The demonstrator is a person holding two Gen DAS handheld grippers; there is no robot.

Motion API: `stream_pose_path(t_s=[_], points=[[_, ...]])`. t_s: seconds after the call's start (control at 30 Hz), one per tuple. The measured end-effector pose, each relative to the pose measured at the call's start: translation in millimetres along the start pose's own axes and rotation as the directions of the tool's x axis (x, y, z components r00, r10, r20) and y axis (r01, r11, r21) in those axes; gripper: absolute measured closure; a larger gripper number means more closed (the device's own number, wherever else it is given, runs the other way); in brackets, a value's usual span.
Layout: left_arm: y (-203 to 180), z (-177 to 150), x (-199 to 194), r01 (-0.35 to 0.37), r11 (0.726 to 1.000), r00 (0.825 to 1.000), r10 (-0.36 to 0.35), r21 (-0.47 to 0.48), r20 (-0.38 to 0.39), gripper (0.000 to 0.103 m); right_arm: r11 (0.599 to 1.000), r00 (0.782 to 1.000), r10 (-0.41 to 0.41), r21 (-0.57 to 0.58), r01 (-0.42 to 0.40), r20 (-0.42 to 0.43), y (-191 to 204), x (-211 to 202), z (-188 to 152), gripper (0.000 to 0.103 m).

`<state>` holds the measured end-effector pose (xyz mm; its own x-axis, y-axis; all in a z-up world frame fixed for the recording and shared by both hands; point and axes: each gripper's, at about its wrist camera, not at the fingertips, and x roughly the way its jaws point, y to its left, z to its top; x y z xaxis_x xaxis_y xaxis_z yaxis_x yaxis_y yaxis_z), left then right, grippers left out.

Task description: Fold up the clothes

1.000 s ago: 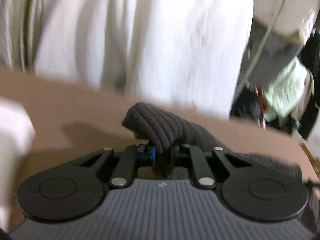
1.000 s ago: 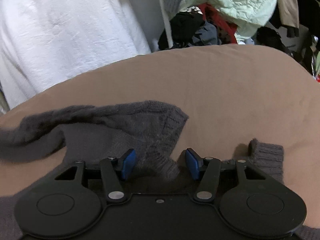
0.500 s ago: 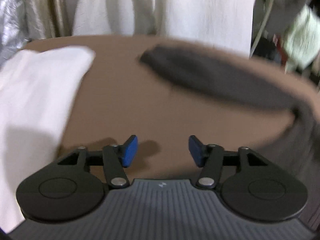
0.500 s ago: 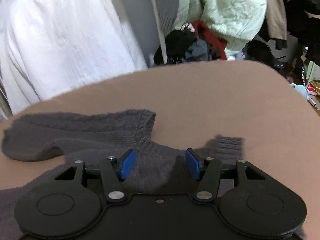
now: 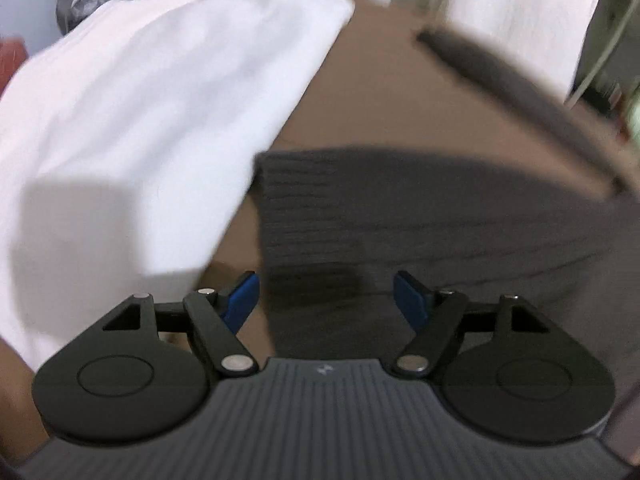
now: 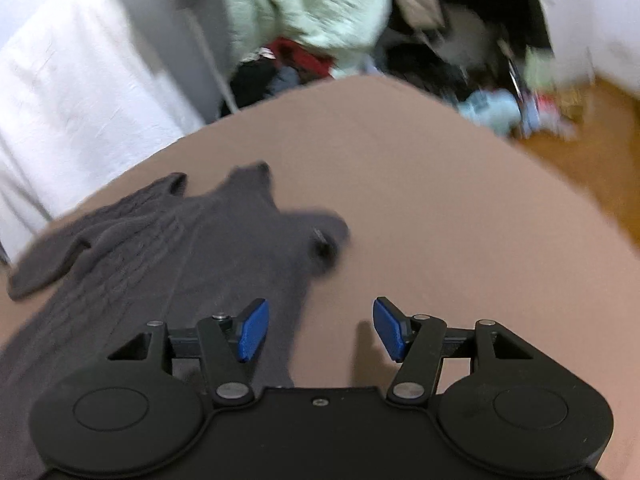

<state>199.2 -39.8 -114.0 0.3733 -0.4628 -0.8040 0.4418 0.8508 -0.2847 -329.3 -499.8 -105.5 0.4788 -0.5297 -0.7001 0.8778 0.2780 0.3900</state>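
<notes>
Having dropped the grey sweater [image 5: 440, 208], left hand-held gripper [image 5: 324, 300] is opening, empty; right [image 6: 318, 330] released.

Home bedroom/closet: clothes heap [image 6: 304, 20], wood floor [image 6: 592, 160], brown bed [image 6: 400, 184].

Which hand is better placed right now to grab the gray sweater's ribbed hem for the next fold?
Left, probably. The left tongs, their jaws opening with nothing pinched, hang right over the gray sweater, at its ribbed hem. The right tongs stand open mostly over the bare brown surface, at the sweater's side edge.
</notes>
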Motion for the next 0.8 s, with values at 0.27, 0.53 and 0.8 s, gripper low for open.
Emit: stream_pose_path(t_s=[0.27, 0.53, 0.8], points=[[-13, -58, 5, -0.046, 0.999, 0.993, 0.048, 0.021, -0.109, 0.018, 0.991, 0.99, 0.116, 0.071, -0.11, -0.082, 10, 48, -11, 0.022], [-32, -54, 26, -0.183, 0.978, 0.978, 0.192, 0.104, -0.08, 0.014, 0.988, 0.993, 0.044, -0.152, -0.027, 0.108, 69, 59, 9, 0.086], [-31, -91, 9, -0.089, 0.992, 0.974, 0.105, 0.087, -0.198, 0.009, 0.896, 0.919, -0.159, -0.339, 0.288, 0.361, 80, 20, 22, 0.098]])
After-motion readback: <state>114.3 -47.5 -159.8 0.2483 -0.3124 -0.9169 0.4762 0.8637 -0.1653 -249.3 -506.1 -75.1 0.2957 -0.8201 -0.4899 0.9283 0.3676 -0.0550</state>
